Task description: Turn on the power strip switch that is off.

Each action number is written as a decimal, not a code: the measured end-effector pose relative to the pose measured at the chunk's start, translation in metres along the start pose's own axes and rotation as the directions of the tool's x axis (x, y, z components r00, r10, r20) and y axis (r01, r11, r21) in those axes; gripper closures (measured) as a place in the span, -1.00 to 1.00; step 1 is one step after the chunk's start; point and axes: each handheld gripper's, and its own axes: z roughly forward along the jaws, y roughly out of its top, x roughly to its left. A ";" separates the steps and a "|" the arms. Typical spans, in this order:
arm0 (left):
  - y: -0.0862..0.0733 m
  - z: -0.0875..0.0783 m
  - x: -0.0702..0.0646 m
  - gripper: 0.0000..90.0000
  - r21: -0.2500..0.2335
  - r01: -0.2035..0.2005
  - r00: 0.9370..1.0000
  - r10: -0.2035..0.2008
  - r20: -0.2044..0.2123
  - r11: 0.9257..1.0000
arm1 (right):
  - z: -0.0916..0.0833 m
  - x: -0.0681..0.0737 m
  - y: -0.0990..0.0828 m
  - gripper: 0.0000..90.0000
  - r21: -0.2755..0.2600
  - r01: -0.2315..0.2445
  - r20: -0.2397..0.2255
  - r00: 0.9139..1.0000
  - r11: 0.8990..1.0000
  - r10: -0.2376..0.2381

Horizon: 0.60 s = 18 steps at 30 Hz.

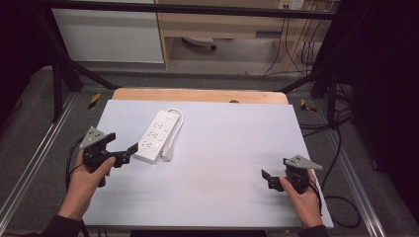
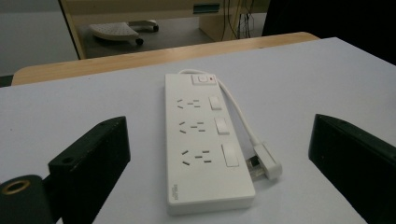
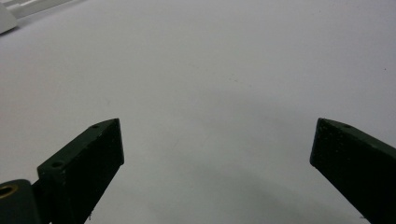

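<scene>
Power strip (image 1: 157, 137), one in count, white, lies flat on the pale table top (image 1: 222, 168) in the left half, its long axis running from the near left toward the far right. Its cord (image 1: 178, 121) leaves the far end, loops along the right side, and ends in one flat plug (image 1: 168, 153) resting on the table, touching or just beside the strip's near right corner. In the left gripper view the strip carries three socket groups in a row, three rocker switches beside them, and one main button with a small red mark at the far end. Small grey print sits on the near end of the top face; it is too small to read.

Left gripper (image 1: 129, 154) is held in the person's left hand (image 1: 89, 173), jaws spread wide and empty, tips just short of the strip's near end. Nothing lies between the jaws and the strip.

Right gripper (image 1: 267, 178) is held in the right hand (image 1: 304, 195) near the table's right edge, well apart from the strip, jaws likewise spread and empty over bare table.

Beyond the table: one wooden edge strip (image 1: 197, 95), a light wooden cabinet (image 1: 222, 24), hanging cables (image 1: 296, 44), and dark frame posts at both sides.
</scene>
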 end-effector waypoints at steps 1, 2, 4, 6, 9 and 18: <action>0.002 0.001 0.001 -0.88 -0.004 0.002 1.000 -0.002 -0.007 1.000 | 0.000 0.000 0.000 -0.93 0.000 0.000 0.000 1.000 1.000 0.000; 0.004 0.001 0.003 -0.88 -0.011 0.011 1.000 -0.012 -0.011 1.000 | 0.000 0.000 0.000 -0.93 0.001 -0.001 -0.001 1.000 1.000 0.001; 0.007 0.003 0.005 -0.88 -0.031 0.031 0.999 -0.032 -0.014 0.999 | 0.000 0.000 0.000 -0.93 0.008 0.002 0.000 1.000 1.000 -0.002; 0.010 0.006 0.007 -0.87 -0.025 0.026 0.999 -0.027 -0.018 0.999 | 0.000 0.000 -0.001 -0.93 0.006 -0.003 0.002 1.000 1.000 0.003; 0.015 0.011 0.008 -0.87 -0.013 0.022 1.000 -0.023 -0.021 1.000 | -0.002 0.000 -0.001 -0.93 0.002 -0.003 0.000 1.000 1.000 0.003; 0.033 0.027 0.001 -0.87 0.026 -0.025 1.000 0.025 -0.001 0.999 | -0.001 0.002 -0.001 -0.93 0.010 0.008 0.005 1.000 1.000 -0.008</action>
